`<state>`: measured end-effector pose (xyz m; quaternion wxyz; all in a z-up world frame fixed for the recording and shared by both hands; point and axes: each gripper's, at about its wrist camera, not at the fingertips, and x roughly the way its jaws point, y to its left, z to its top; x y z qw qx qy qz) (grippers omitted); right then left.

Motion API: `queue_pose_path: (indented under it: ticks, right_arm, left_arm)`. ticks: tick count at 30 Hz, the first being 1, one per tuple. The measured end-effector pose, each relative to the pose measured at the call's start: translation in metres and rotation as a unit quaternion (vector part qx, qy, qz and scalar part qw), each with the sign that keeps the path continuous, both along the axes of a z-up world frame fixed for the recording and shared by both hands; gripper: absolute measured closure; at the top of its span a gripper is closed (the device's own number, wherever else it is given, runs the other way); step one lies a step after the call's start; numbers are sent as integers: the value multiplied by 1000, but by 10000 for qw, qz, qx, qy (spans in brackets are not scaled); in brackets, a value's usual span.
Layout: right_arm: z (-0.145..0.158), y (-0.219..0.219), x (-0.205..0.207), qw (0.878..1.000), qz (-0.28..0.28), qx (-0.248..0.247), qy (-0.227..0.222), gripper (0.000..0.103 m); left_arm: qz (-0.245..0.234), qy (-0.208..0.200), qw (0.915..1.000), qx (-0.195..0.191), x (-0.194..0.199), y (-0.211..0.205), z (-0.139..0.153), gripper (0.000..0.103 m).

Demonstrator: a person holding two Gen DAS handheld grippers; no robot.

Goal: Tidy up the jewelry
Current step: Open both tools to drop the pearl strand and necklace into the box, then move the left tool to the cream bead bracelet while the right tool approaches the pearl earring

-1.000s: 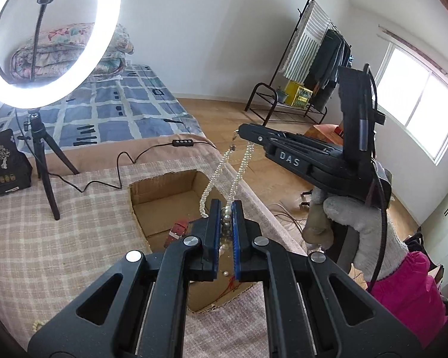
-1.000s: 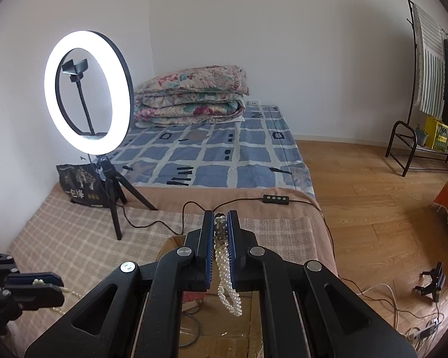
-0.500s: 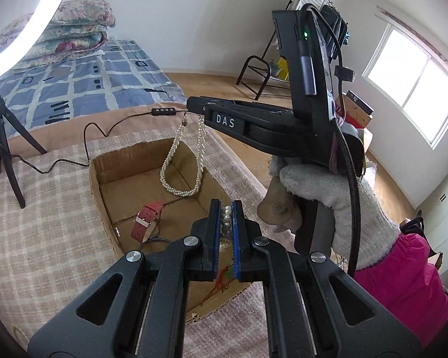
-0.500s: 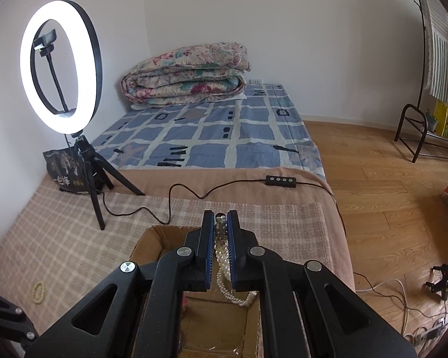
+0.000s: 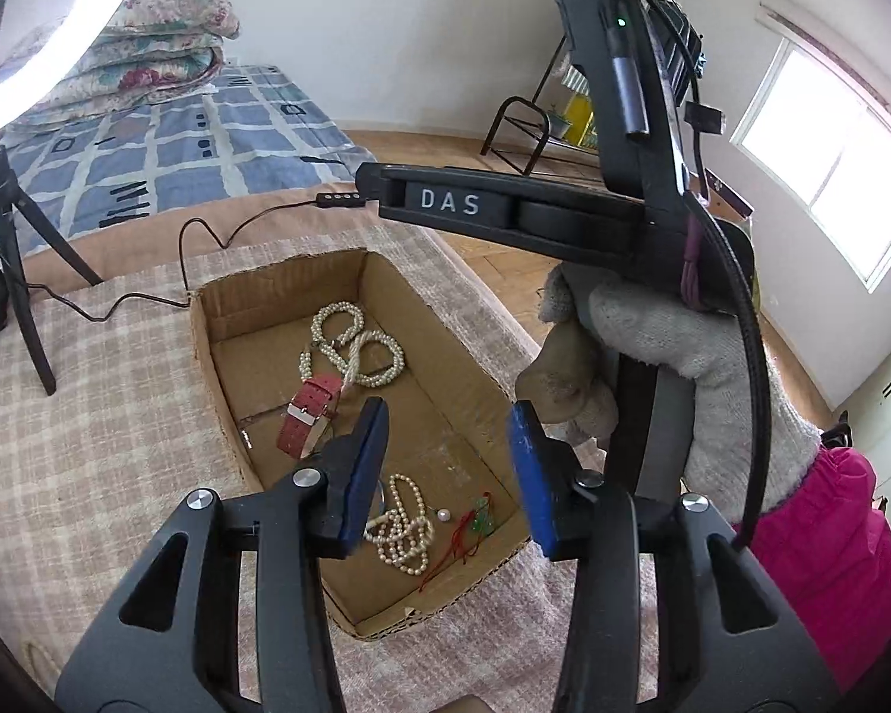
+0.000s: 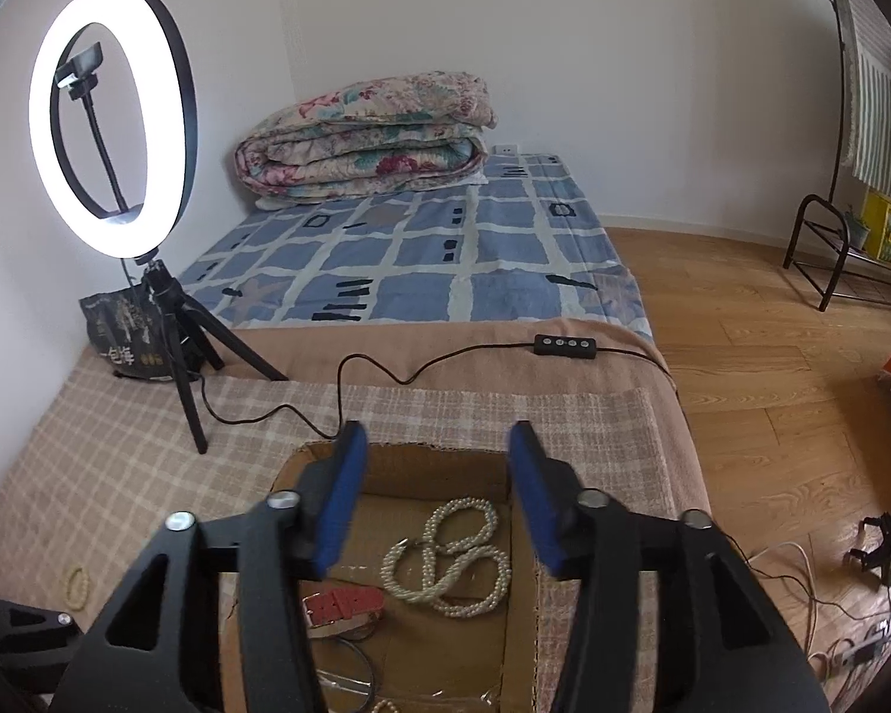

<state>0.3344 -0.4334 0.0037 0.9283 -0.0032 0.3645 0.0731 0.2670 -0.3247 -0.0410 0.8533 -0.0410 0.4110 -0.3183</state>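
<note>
Pearl necklace lay loose in the cardboard box

The pearl necklace lay coiled in the cardboard box beside a red watch strap. It looked light, floppy and slippery; pinching one strand seemed best. The left gripper and right gripper were opening, with nothing between them.

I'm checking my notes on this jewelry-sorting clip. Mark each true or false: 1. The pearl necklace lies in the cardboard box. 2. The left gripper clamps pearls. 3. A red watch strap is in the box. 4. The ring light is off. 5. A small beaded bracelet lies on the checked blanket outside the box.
1. True: the pearl necklace lies in the cardboard box.
2. False: the left gripper is opening, nothing between its jaws.
3. True: red watch strap.
4. False: the ring light glows.
5. True: beaded bracelet on the checked blanket.
</note>
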Motion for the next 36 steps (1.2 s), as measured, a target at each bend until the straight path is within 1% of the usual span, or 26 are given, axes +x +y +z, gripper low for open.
queue_pose_path:
  ticks: [6, 14, 19, 24, 28, 32, 36]
  right_arm:
    - [6, -3, -5, 9996, -250, -95, -18, 35]
    - [22, 3, -23, 9994, -307, -146, -24, 35]
    - [38, 13, -39, 9993, -302, -185, -79, 35]
    - [57, 29, -61, 9991, -264, -287, -157, 35]
    - [68, 39, -80, 9990, -292, -267, -184, 35]
    - [74, 50, -103, 9991, -325, -171, -208, 35]
    - [73, 66, -124, 9994, -280, -85, -189, 35]
  left_arm:
    - [55, -30, 10000, 34, -7, 9, 5, 61]
    - [145, -139, 9998, 72, -22, 23, 21, 61]
    - [250, -254, 9993, 105, -36, 41, 34, 61]
    - [347, -333, 9988, 104, -52, 63, 45, 61]
    - [434, -364, 9983, 126, -65, 88, 51, 61]
    - [590, -349, 9975, 174, -78, 119, 53, 61]
    - [820, -337, 9959, 202, -88, 155, 53, 61]
